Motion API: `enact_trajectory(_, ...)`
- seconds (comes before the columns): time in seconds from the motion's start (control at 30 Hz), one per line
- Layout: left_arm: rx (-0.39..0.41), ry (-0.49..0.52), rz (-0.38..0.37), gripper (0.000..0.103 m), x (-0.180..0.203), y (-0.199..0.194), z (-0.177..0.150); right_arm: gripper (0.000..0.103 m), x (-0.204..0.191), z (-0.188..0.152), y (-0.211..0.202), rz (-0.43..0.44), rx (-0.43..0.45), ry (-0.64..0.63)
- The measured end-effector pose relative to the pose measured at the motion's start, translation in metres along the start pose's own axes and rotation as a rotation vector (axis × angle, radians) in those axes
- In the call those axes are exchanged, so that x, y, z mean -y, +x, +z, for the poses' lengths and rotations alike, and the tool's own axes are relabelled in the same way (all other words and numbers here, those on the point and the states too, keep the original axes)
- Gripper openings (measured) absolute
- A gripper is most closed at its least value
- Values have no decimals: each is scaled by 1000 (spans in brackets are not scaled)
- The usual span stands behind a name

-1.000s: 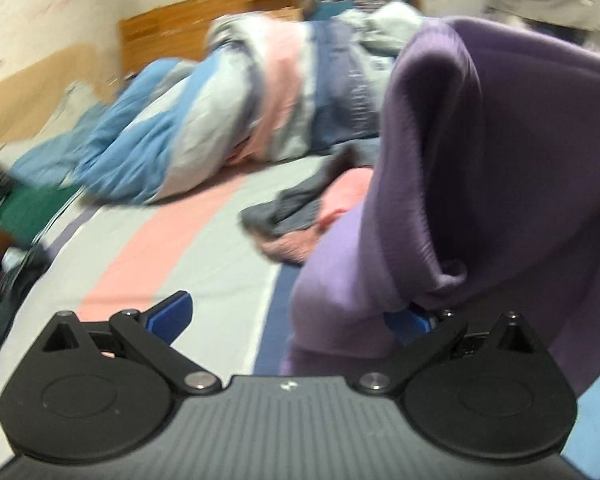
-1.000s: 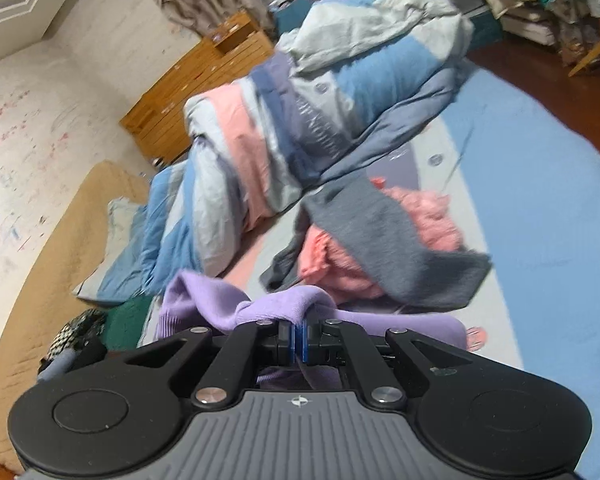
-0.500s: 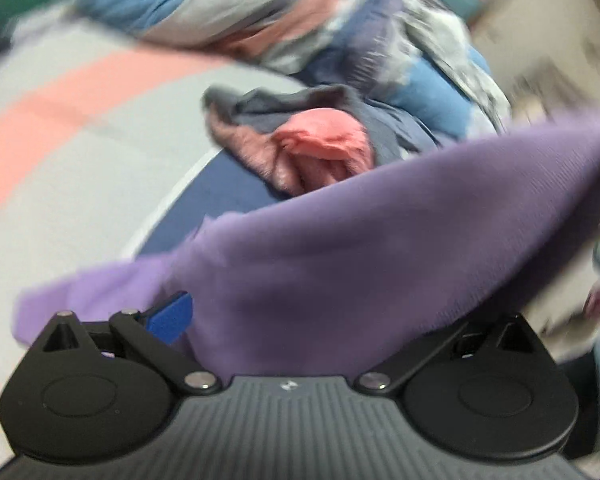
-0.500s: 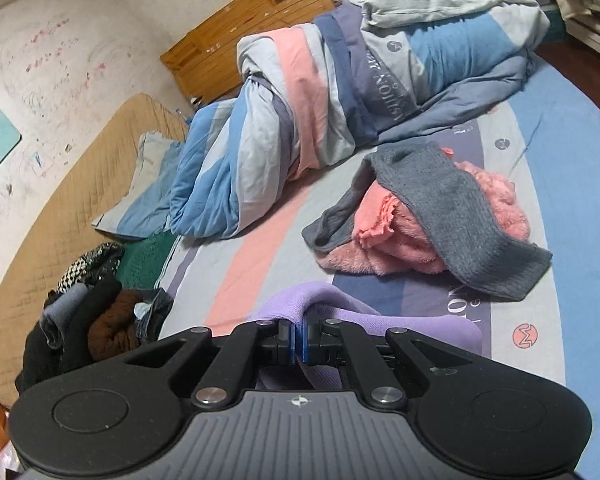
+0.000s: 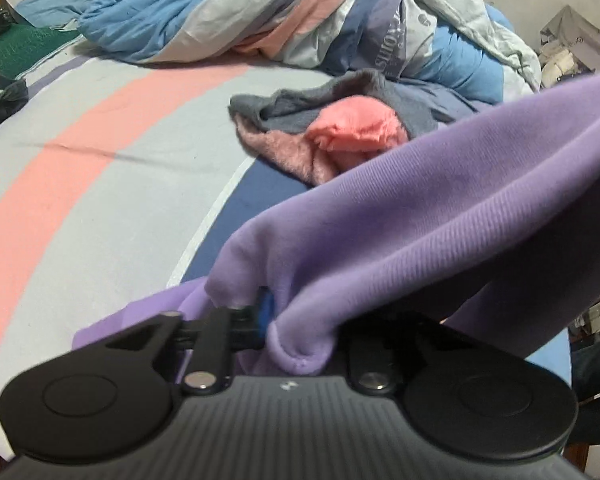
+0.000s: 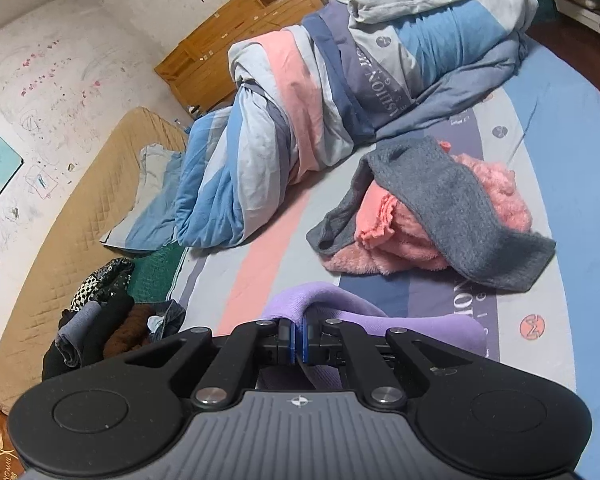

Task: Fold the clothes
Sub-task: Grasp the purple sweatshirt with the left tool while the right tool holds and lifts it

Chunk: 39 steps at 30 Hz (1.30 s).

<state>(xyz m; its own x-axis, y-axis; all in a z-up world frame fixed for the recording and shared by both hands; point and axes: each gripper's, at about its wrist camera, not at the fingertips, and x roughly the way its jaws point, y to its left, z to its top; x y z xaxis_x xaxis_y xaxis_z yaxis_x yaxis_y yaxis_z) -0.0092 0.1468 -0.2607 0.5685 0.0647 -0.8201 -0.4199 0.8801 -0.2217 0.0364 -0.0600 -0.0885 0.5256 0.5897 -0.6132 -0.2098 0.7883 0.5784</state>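
A purple garment (image 5: 420, 220) hangs stretched between both grippers over the striped bed sheet (image 5: 80, 160). In the left wrist view my left gripper (image 5: 270, 314) has its jaws closing on a bunched fold of that cloth, and the fabric drapes up and away to the right, hiding the right finger. In the right wrist view my right gripper (image 6: 296, 338) is shut on another edge of the purple garment (image 6: 320, 296), which loops over the blue pads (image 6: 304, 340) and trails to the right.
A pink fleece and grey garment lie heaped (image 6: 420, 216) mid-bed, also in the left view (image 5: 340, 132). A rolled striped duvet (image 6: 320, 100) fills the far side. Dark clothes (image 6: 100, 328) are piled at the left edge by a tan quilted mat (image 6: 80, 220).
The left gripper went from wide open beside the hanging purple cloth to closed on a fold of it, tipping downward. The right gripper stayed shut on the garment and drifted sideways.
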Motion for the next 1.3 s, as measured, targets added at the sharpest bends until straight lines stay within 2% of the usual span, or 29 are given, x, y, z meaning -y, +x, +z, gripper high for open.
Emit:
enact_trajectory(0.1,62,12,6,11,-3,-35,9,3,-6,5,-7,12,19,-16)
enact_trajectory(0.2,198,-3,21,10,-19,-85,32,3,-17,12,-23,65,54,-47)
enact_trajectory(0.33,386,-80,45,10,-55,-161,71,3,-48,18,-47,194,91,-119)
enact_trajectory(0.4,476,-87,71,10,-66,-201,84,3,-73,18,-62,294,114,-175)
enact_trajectory(0.57,645,0,127,10,-70,-310,88,3,-124,23,-108,498,209,-275)
enact_trajectory(0.73,758,157,131,10,-53,-418,77,3,-136,34,-157,684,238,-268)
enact_trajectory(0.83,790,262,90,10,-40,-475,70,3,-137,37,-194,780,255,-295)
enact_trajectory(0.93,827,366,63,10,-26,-513,69,3,-135,40,-218,850,256,-301)
enact_trajectory(1.03,843,423,27,10,-15,-533,72,3,-134,42,-239,887,269,-334)
enact_trajectory(1.17,767,467,-4,10,-2,-521,80,3,-135,38,-243,862,277,-362)
enact_trajectory(1.23,685,471,-21,14,2,-490,90,3,-126,39,-235,822,272,-330)
enact_trajectory(1.3,594,471,-38,16,6,-455,102,3,-112,41,-220,737,267,-270)
